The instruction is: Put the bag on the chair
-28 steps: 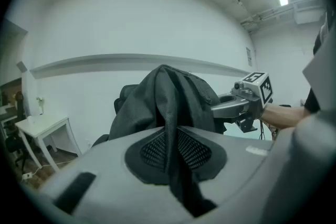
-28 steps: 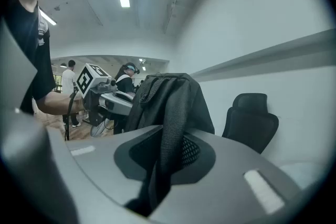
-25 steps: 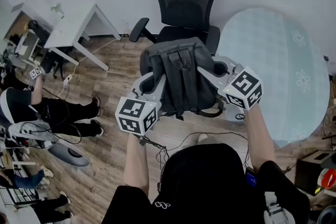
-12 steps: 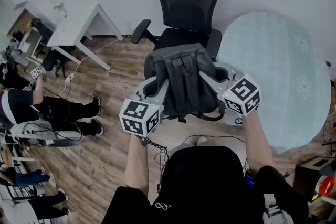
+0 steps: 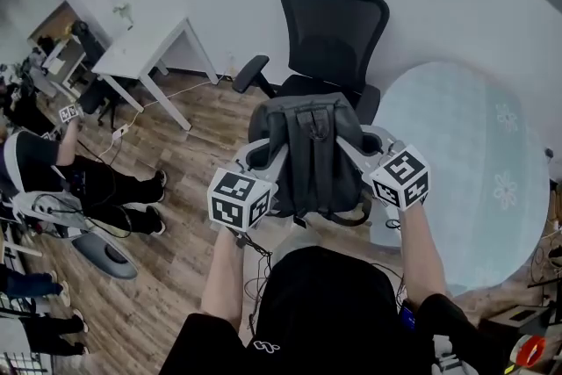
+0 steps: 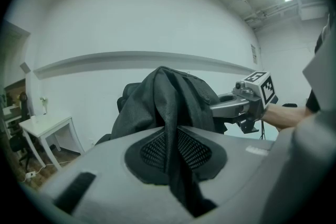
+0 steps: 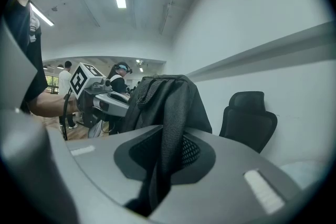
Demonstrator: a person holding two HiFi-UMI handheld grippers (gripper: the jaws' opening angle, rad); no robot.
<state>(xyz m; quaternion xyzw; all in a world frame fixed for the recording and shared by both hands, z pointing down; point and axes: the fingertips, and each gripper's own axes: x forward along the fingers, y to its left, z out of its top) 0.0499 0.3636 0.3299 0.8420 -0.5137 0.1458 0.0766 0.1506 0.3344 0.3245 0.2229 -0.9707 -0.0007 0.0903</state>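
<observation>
A dark grey backpack hangs in the air between both grippers, in front of a black office chair that stands by the white wall. My left gripper is shut on the bag's left side; in the left gripper view a fold of the bag's fabric runs pinched between the jaws. My right gripper is shut on the right side, with the mesh strap clamped between its jaws. The chair's seat is mostly hidden behind the bag in the head view. The chair also shows past the bag in the right gripper view.
A round pale table stands to the right of the chair. A white desk is at the left by the wall. People sit and stand at the far left on the wooden floor. A cable trails below the left gripper.
The bag and both grippers have shifted slightly right and toward the chair, and the head view has tilted, so the chair now sits further right in the picture.
</observation>
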